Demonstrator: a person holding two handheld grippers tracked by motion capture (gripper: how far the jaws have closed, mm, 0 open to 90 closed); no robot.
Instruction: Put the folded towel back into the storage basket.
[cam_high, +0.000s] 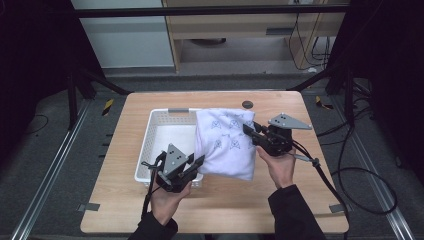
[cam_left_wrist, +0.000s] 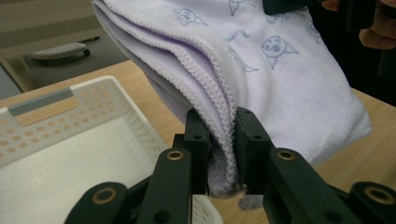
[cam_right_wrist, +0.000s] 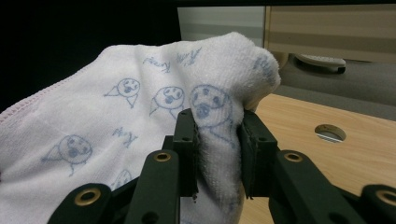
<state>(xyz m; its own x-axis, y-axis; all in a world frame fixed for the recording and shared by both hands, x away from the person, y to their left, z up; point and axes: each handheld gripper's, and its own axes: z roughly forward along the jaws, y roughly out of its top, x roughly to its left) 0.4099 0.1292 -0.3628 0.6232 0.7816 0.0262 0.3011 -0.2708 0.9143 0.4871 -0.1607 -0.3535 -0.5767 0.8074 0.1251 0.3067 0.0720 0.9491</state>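
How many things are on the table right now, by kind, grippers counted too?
Towel, white with blue face prints, folded, held in both grippers' jaws: 1
Basket, white perforated plastic: 1
Grippers, left gripper and right gripper: 2
Total: 4

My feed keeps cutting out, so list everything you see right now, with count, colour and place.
folded towel: one, white with blue dog-face prints, held up over the basket's right rim and the table
basket: one, white perforated plastic, left-centre of table
table: one, light wood
cable hole: one, dark, far edge of table
left tongs: black, shut on the towel's stitched hem
right tongs: black, shut on a towel fold
hands: two, holding the tongs
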